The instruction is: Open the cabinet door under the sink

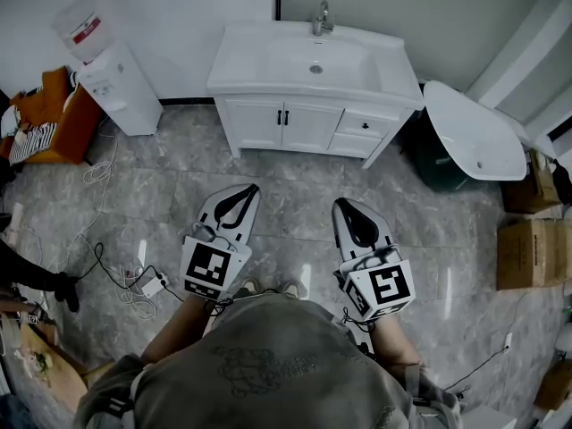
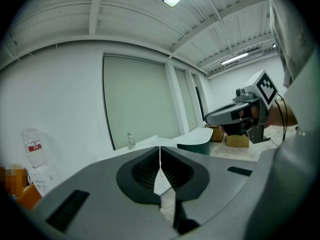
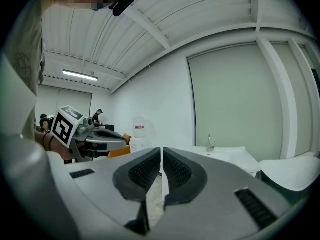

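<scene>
Two white double doors (image 1: 256,121) on the white vanity cabinet (image 1: 361,126) under the white rectangular basin sink (image 1: 304,61), at twelve o'clock across the grey marble floor (image 1: 295,206), well apart from both tools. Clamped together on nothing: grey-and-black left gripper (image 1: 249,189) and right gripper (image 1: 345,204) alike, aimed cabinet-ward. Probably light, stiff, hinged at the outer edges (judging by handles paired at the centre seam). Best taken by the slim black vertical handles (image 1: 280,116), small and likely slippery.
</scene>
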### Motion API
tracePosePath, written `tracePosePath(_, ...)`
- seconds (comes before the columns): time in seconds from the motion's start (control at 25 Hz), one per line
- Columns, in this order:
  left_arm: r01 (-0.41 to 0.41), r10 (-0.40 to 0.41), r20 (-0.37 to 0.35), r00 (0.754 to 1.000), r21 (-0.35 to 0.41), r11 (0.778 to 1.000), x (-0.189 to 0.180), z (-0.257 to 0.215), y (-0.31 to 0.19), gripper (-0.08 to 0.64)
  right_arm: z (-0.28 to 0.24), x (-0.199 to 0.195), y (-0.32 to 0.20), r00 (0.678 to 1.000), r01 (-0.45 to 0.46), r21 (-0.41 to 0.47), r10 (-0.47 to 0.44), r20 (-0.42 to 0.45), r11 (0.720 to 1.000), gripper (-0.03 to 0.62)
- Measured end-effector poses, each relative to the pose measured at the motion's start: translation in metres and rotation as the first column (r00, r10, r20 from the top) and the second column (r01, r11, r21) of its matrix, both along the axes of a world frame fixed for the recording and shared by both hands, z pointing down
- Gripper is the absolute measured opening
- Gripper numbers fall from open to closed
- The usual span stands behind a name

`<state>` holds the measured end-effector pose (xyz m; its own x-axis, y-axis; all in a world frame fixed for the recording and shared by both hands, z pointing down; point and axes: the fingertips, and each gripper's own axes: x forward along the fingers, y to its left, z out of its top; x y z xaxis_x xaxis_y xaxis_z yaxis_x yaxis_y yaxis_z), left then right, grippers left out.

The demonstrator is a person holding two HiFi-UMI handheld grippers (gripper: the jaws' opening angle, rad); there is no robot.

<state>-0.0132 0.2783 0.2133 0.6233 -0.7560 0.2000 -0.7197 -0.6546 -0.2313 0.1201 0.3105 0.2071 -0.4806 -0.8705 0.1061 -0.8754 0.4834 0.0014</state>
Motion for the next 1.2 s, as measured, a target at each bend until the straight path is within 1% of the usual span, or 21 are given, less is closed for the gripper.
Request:
tracePosePath(0.12, 0.020, -0.020, 0.006, 1.000, 0.000, 1.000, 0.009, 0.004, -0.001, 0.021, 0.003, 0.011, -0.002, 1.000, 0.020, 0.004, -0.020, 0.003, 1.000, 0.035)
tracePosePath(0.24, 0.031, -0.031, -0.013, 0.999, -0.010, 0.999, 0.020, 0.003, -0.002, 0.021, 0.007, 0.022, -0.005, 1.000, 0.029, 0.005, -0.029, 0.001, 1.000, 0.035)
tracePosePath(0.28, 0.030, -0.030, -0.015, 0.999, -0.004, 1.000, 0.024, 0.000, -0.001, 0.021, 0.009, 0.025, -0.006, 1.000, 0.030, 0.005, -0.030, -0.001, 1.000, 0.035)
tracePosePath(0.4, 0.021, -0.021, 0.008, 1.000, 0.025, 0.999, 0.034, -0.003, 0.000, 0.021, 0.012, 0.030, -0.010, 0.999, 0.033, 0.008, -0.033, 0.009, 0.999, 0.035)
tracePosePath(0.68, 0.018, -0.019, 0.010, 1.000, 0.019, 1.000, 0.037, 0.008, -0.012, 0.021, 0.024, 0.031, -0.021, 0.999, 0.040, 0.000, -0.040, 0.006, 0.999, 0.035)
tracePosePath(0.88, -0.001, 0.001, 0.008, 1.000, 0.003, 1.000, 0.036, 0.026, -0.036, 0.021, 0.039, 0.027, -0.044, 1.000, 0.023, -0.021, -0.023, -0.003, 1.000, 0.035)
tracePosePath(1.08, -0.024, 0.024, -0.001, 1.000, -0.018, 1.000, 0.036, 0.035, -0.079, 0.021, 0.052, 0.023, -0.082, 1.000, 0.009, -0.061, -0.011, -0.018, 0.998, 0.035)
tracePosePath(1.2, -0.027, 0.027, -0.002, 1.000, -0.039, 0.999, 0.030, 0.042, -0.106, 0.021, 0.058, 0.016, -0.109, 1.000, 0.005, -0.085, -0.007, -0.025, 0.996, 0.035)
